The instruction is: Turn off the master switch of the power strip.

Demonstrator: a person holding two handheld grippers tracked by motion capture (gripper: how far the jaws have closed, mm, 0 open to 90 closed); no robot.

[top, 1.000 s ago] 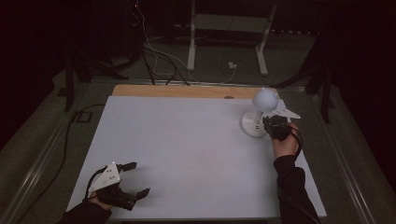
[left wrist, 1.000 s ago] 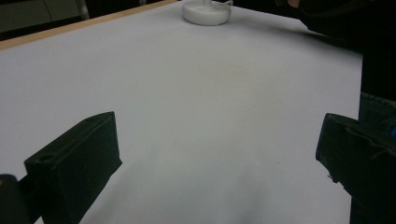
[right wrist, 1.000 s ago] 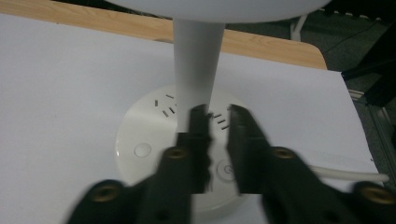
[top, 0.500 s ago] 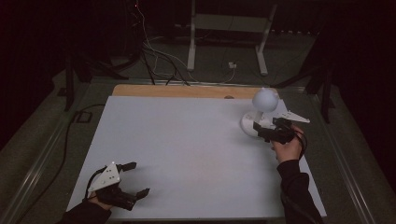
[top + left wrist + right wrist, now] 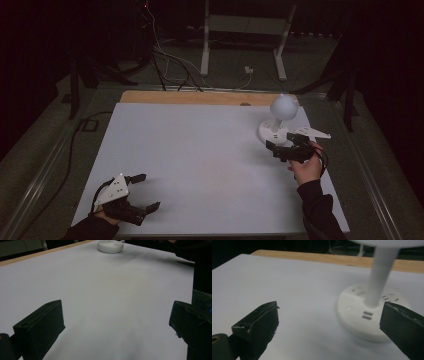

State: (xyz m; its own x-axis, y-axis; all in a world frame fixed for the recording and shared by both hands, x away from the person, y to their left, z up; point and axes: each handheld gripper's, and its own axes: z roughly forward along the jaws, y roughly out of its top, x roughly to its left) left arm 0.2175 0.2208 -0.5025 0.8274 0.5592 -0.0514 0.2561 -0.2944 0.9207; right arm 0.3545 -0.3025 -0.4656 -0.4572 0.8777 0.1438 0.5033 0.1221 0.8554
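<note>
The wide white tabletop with a bare wooden strip along its far edge carries one thing, a small white desk lamp with a round globe head on a slim stem and a flat disc base, standing upright near the far right corner. The right gripper hovers just in front of that base with its black fingers spread wide and nothing between them; in the right gripper view the base lies between and beyond the two fingers, the stem rising out of it. The main risk appears to be the lamp's top-heavy build: a push or a pinch high on the stem, or a finger catching the globe, could tip it over or skate the light base across the smooth tabletop toward the edge. Closing on the low rim of the disc might let it squirt out, since the rim looks thin and slick. The left gripper rests at the near left corner, well apart from the lamp, its fingers likewise open and empty, so it is in no place to steady anything. The globe is cut off at the top of the right gripper view, and the base there is blurred, so the small marks and slots on it cannot be read. In the left gripper view the base sits far off at the upper edge. The dim surroundings hide whether any cord runs from the lamp.
</note>
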